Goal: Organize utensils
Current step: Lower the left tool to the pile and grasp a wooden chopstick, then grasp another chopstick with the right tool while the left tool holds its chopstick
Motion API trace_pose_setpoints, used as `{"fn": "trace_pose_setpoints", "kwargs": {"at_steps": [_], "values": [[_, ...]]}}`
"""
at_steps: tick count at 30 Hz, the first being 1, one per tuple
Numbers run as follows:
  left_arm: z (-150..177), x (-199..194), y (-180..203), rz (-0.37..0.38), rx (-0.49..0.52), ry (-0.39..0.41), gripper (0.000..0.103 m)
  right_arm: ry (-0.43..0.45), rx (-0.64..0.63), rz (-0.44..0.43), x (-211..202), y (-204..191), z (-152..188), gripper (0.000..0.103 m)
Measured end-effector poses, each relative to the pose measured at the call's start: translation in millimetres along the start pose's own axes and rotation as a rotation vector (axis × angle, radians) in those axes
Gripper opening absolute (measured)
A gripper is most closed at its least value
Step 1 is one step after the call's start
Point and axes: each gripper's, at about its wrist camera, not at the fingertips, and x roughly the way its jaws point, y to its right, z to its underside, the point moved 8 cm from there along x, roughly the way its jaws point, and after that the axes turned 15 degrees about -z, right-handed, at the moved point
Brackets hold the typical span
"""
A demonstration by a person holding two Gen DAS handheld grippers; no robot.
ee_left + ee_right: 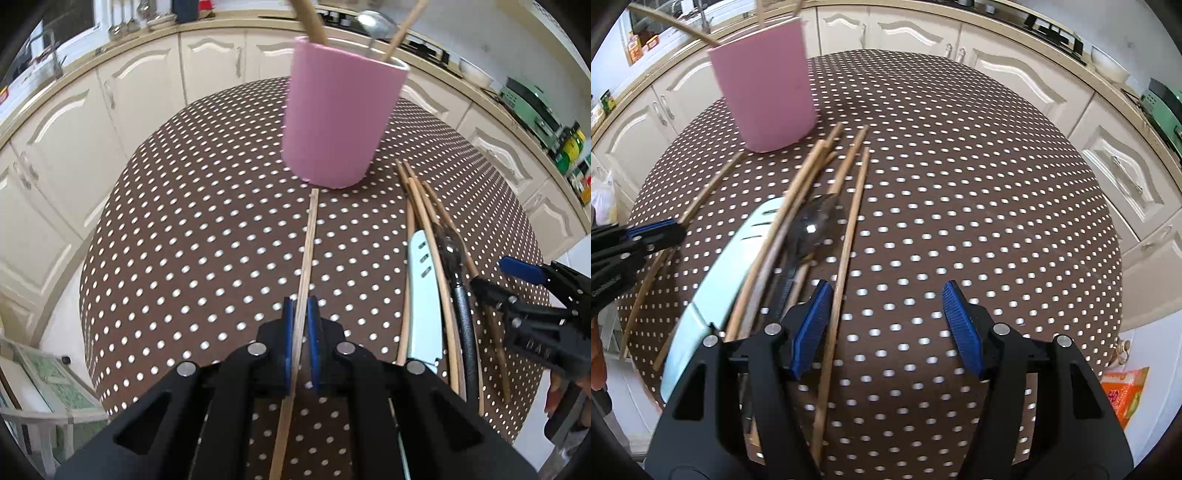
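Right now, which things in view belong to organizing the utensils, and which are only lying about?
Job: pink cup; chopstick in left hand-held gripper; loose chopsticks; spoon; knife.
Lying about: orange packet; white bowl.

Your bench [207, 236] wore a brown cloth with regular white dots. Your cup [340, 114] was plain pink. The chopsticks [849, 221] beside it were tan wood. The knife [421, 295] was pale mint, the spoon [812, 229] dark and shiny. Your fingers [960, 325] carried blue ribbed pads on black frames. The cabinets [140, 88] were cream.
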Motion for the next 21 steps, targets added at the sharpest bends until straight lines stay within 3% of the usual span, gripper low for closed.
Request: {"fn": "trace_pose_setpoints", "kwargs": {"at_steps": [10, 12, 15, 18, 21], "values": [[-7.3, 7.1, -4.6, -0.017, -0.016, -0.065, 0.008, -0.137, -0.005, -0.073, 27.9, 7.0, -45.8, 0.058], [-11.3, 9.3, -3.8, -0.016, -0.004, -0.066, 0.008, -0.163, -0.014, -0.078, 32.4, 5.4, -56.3, 0.034], [-19.7, 12.4, -1.8, -0.001, -0.003, -0.072, 0.007, -0.202, -0.018, -0.084, 39.8, 5.8, -68.0, 0.019], [-21.5, 12.7, -2.3, 0.022, -0.017, -0.059, 0.005, -0.207, -0.007, -0.101, 43.1, 6.1, -75.9, 0.009], [-21.8, 11.2, -6.0, 0.048, -0.028, -0.041, 0.005, -0.172, 0.024, -0.143, 43.6, 13.0, -83.7, 0.006]]}}
